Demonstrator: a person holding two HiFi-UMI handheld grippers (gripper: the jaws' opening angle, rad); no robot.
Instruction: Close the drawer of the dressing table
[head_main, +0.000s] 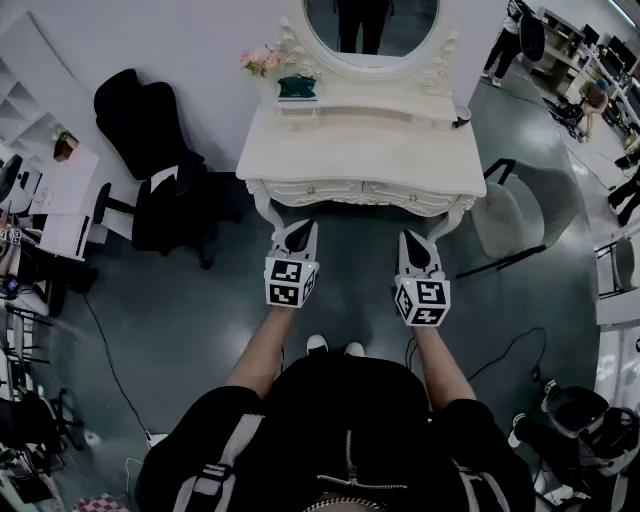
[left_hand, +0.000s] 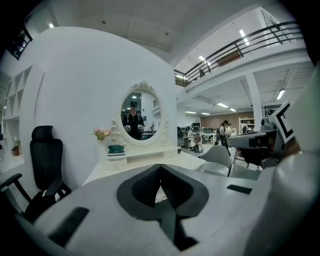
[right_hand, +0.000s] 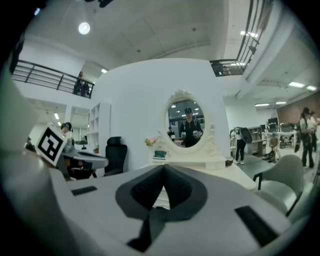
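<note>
Before the dressing table (head_main: 360, 150), its drawer (head_main: 312, 189) flush, left gripper (head_main: 298, 230) and right gripper (head_main: 413, 240) have jaws closed, empty.

Black short-sleeved top (head_main: 340, 425), white shoes (head_main: 317, 344)

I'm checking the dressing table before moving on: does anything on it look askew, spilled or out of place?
Nothing stands out. The dressing table has a tidy top, the flowers and green box sit upright on its shelf, and no drawer front visibly sticks out. The left hand-held gripper and right hand-held gripper are shut, empty, short of it.
</note>
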